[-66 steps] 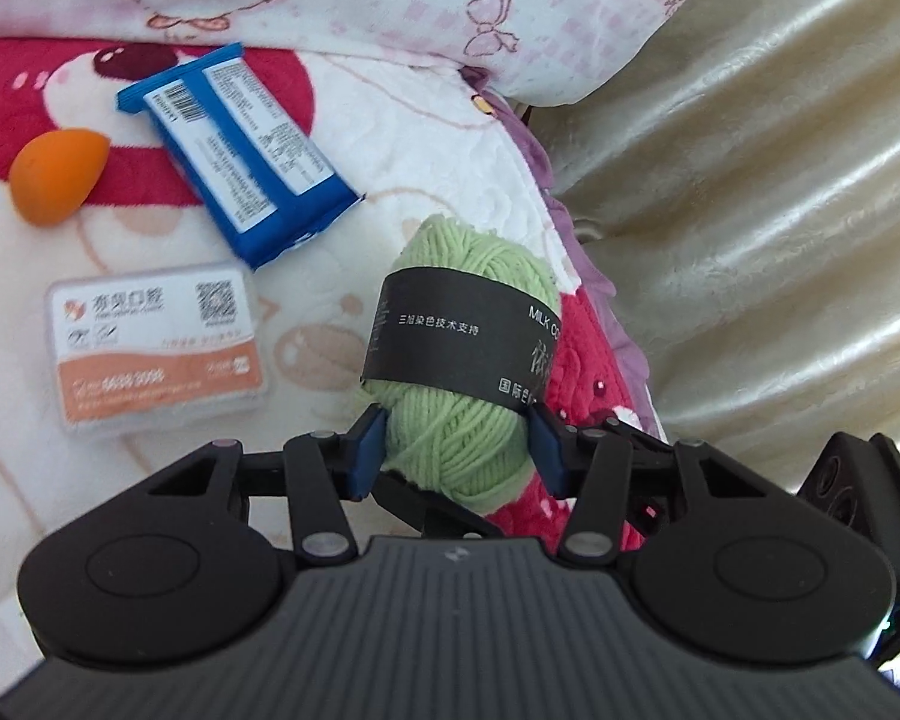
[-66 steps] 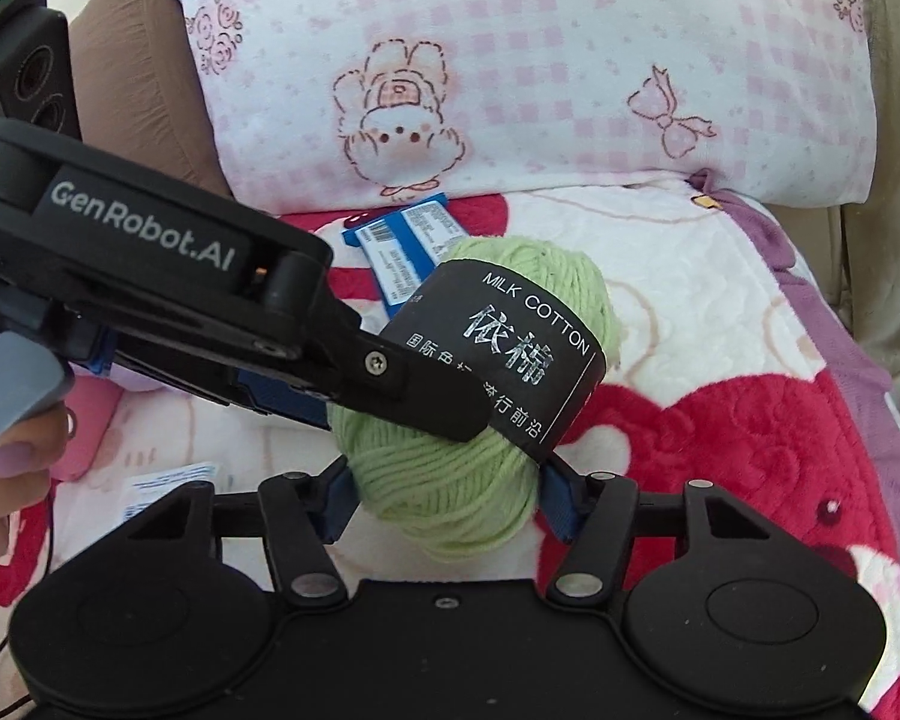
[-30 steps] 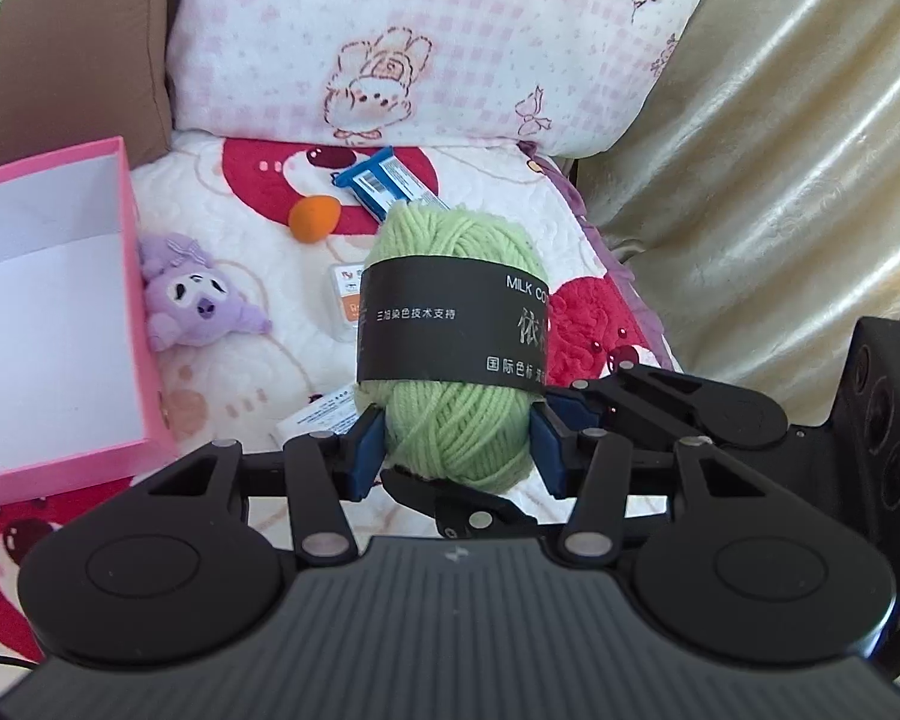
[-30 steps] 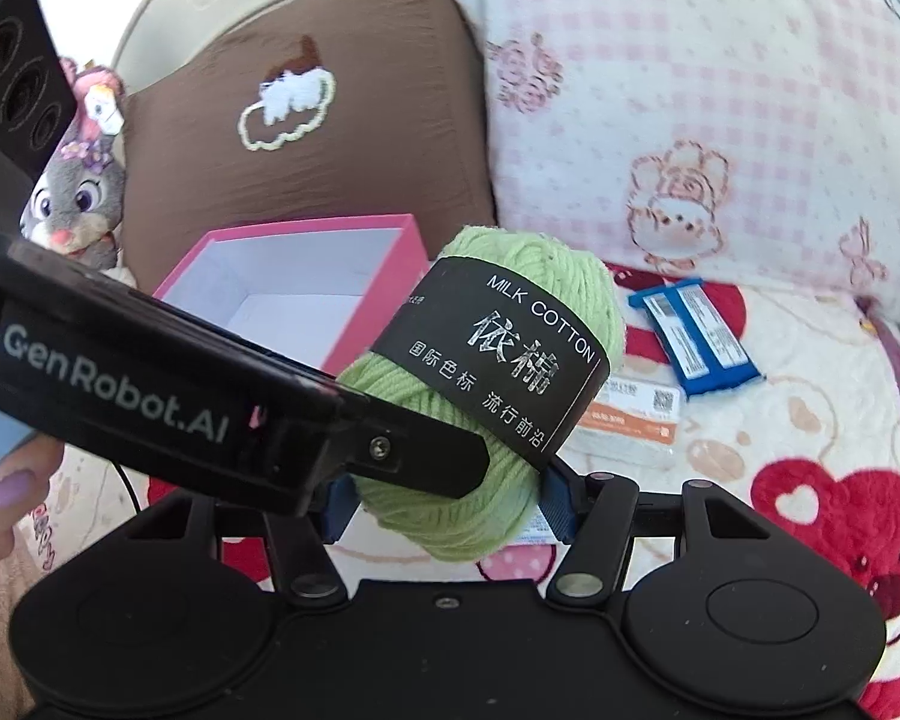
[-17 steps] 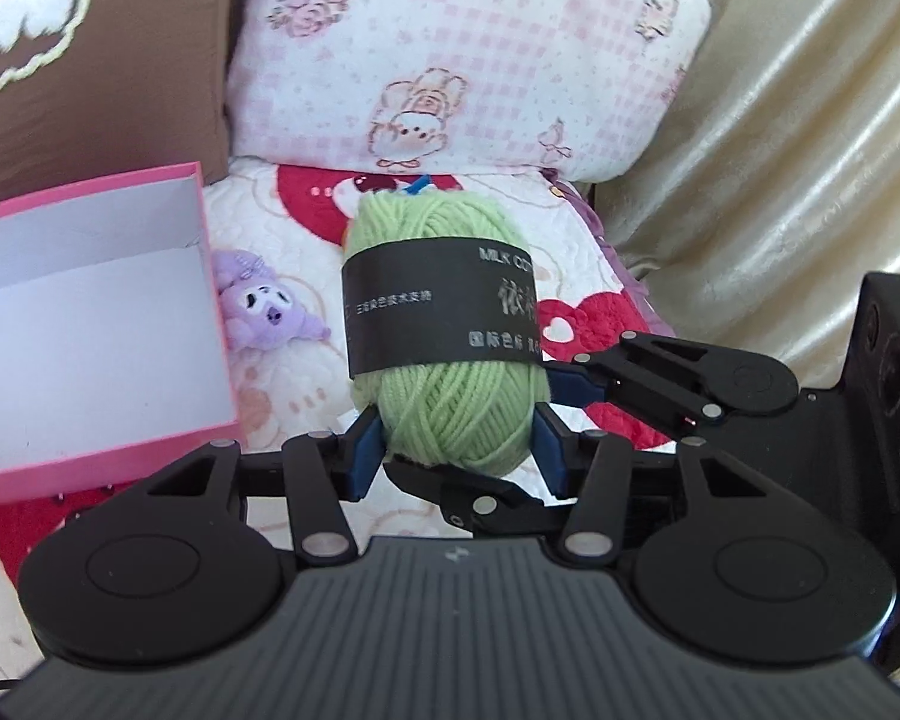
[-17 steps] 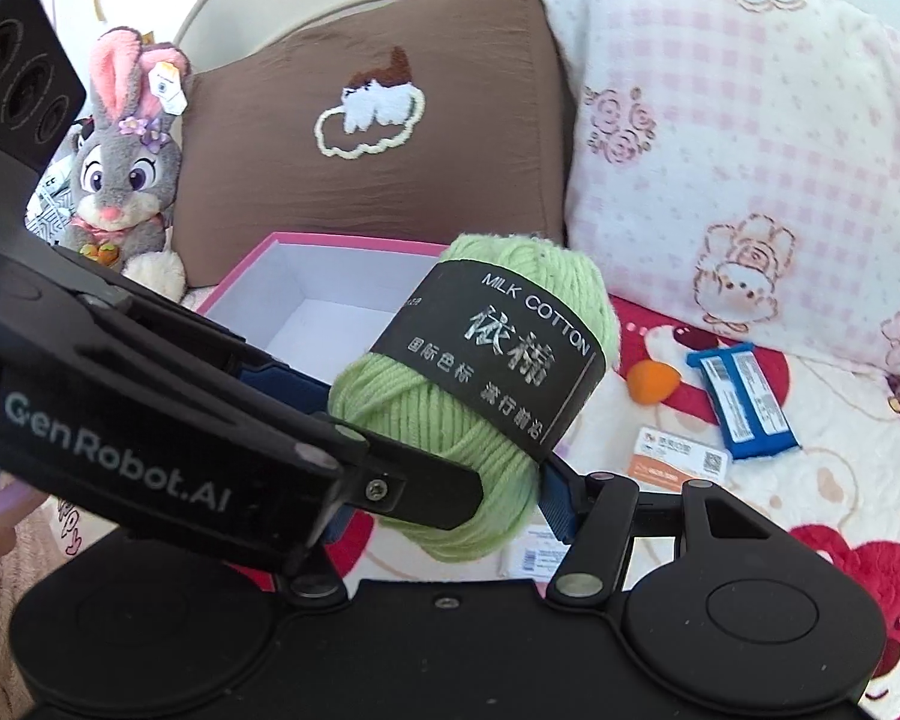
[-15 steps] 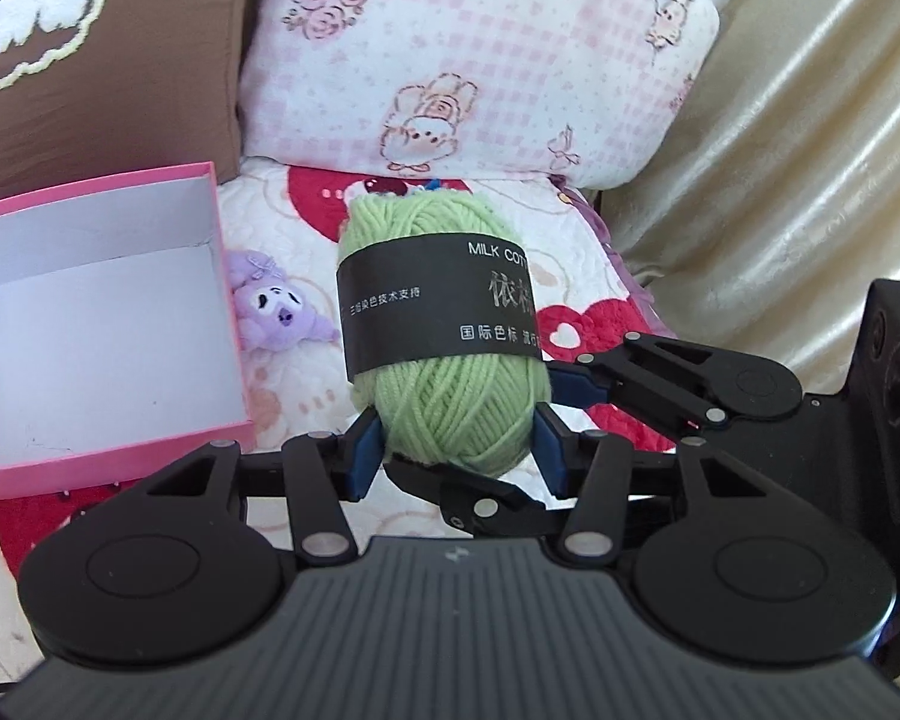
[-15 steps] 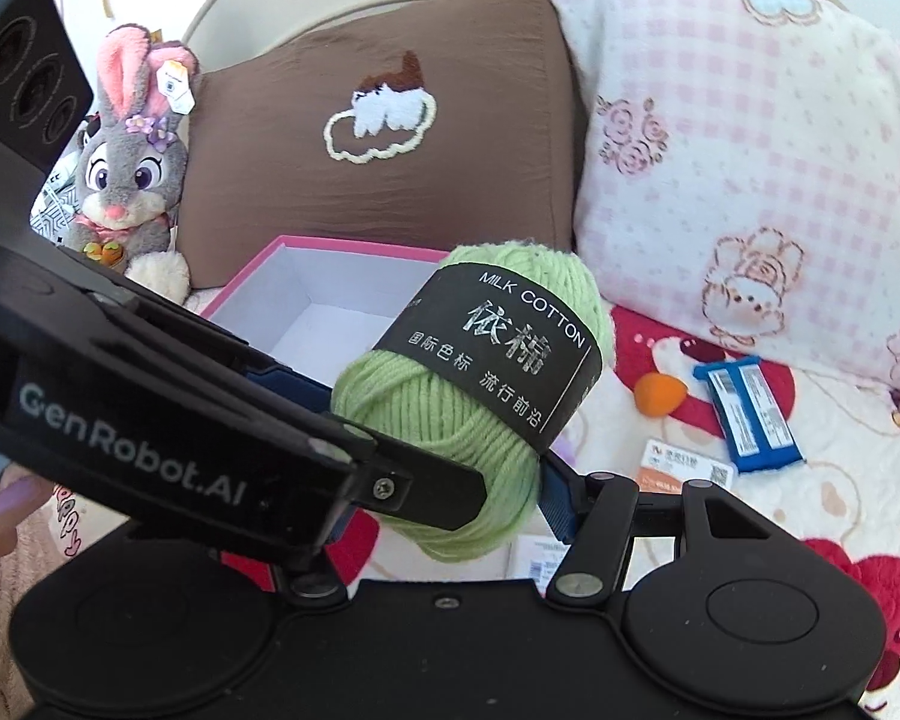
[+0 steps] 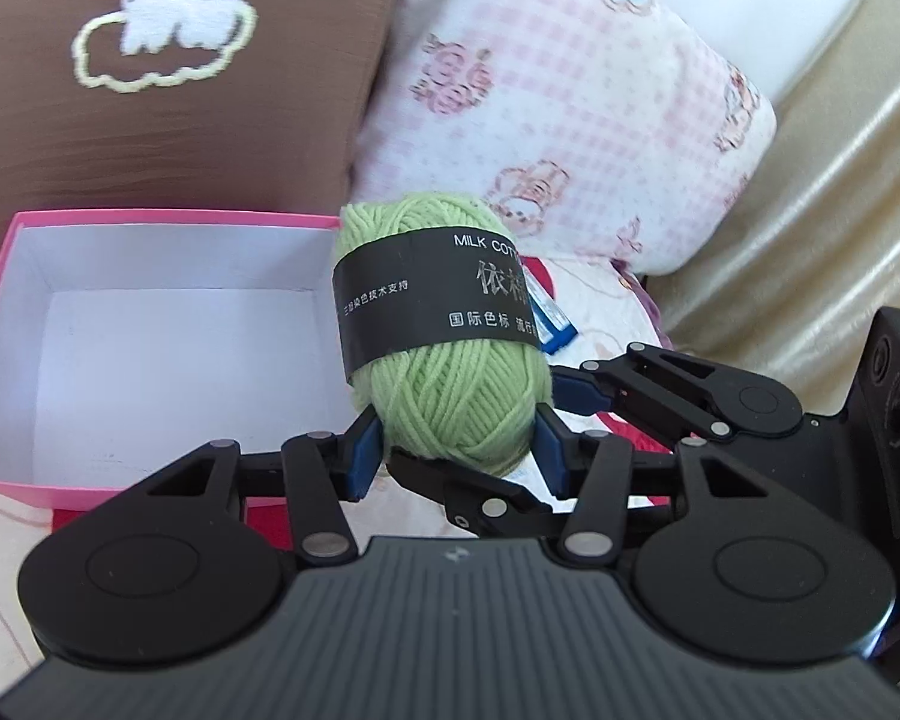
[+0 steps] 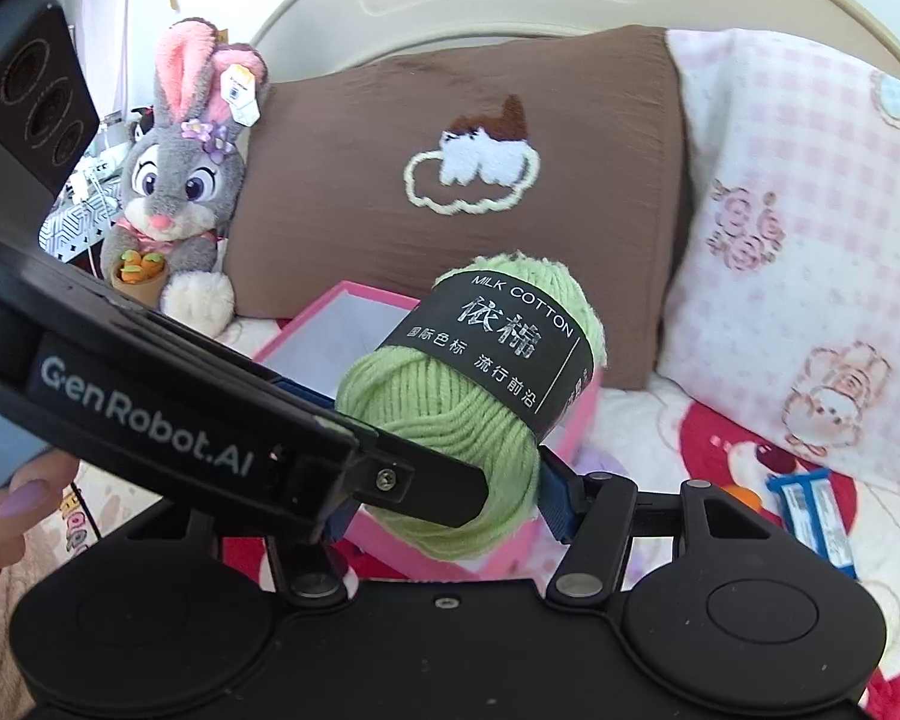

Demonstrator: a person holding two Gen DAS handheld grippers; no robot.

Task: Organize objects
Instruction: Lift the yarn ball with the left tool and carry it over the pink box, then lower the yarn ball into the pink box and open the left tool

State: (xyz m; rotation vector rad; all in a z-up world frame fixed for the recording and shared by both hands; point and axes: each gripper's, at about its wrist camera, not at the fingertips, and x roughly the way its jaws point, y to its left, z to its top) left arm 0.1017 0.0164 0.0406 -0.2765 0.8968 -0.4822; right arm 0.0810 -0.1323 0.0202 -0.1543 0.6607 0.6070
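Carrying the green yarn ball toward the pink box, both tongs clamped on it.

Left gripper and right gripper each stand partly closed, blue pads pressed into the ball's lower half from crossing directions, so it hangs in the air between them. A second ago the box sat far off to the left; now its empty white floor lies just left of and beyond the left tongs, and the snack packet has dropped behind. Judged from this, lowering and release come next.
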